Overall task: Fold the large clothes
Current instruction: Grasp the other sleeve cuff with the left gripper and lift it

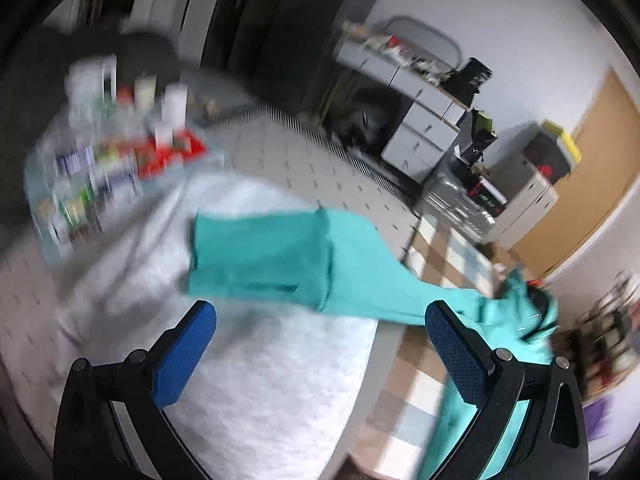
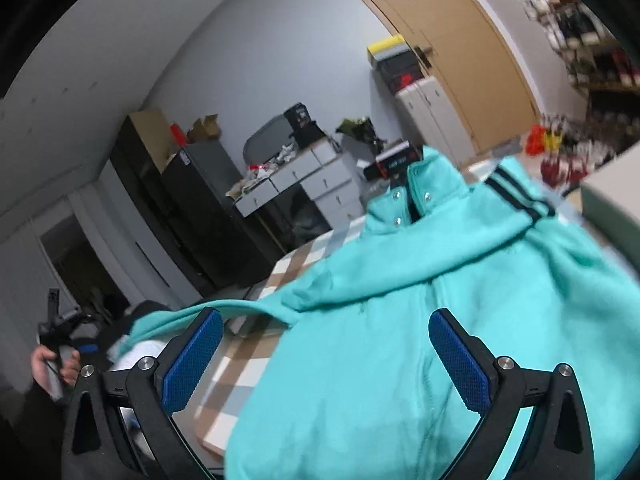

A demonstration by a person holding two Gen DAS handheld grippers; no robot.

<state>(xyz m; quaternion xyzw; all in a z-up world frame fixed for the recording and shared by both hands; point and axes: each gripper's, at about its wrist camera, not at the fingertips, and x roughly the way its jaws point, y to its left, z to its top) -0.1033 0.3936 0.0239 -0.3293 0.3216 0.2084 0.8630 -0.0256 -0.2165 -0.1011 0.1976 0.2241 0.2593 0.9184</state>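
Grey drawers heaped with clutter stand against the far wall, with a wooden door to their right and a dark cabinet to their left. Below them I see a checked tablecloth in tan, white and pale blue, and on it lies the task's garment, a turquoise jacket with metal snaps at the collar and dark stripes along 1 band.

My right gripper stands with its 2 blue pads far apart; the jacket's body lies in the gap and beyond it, but neither pad presses on the cloth. At the left edge of that view a hand grips a dark handle, too small for me to say more.

From the left wrist view, heavily blurred, my left gripper also has its jaws spread wide with nothing pinched. 1 turquoise sleeve stretches out over a pale grey cloth, with the rest of the jacket bunched at the right, behind the right-hand finger. Blurred bottles and a red tray sit at the upper left on a light dotted surface.
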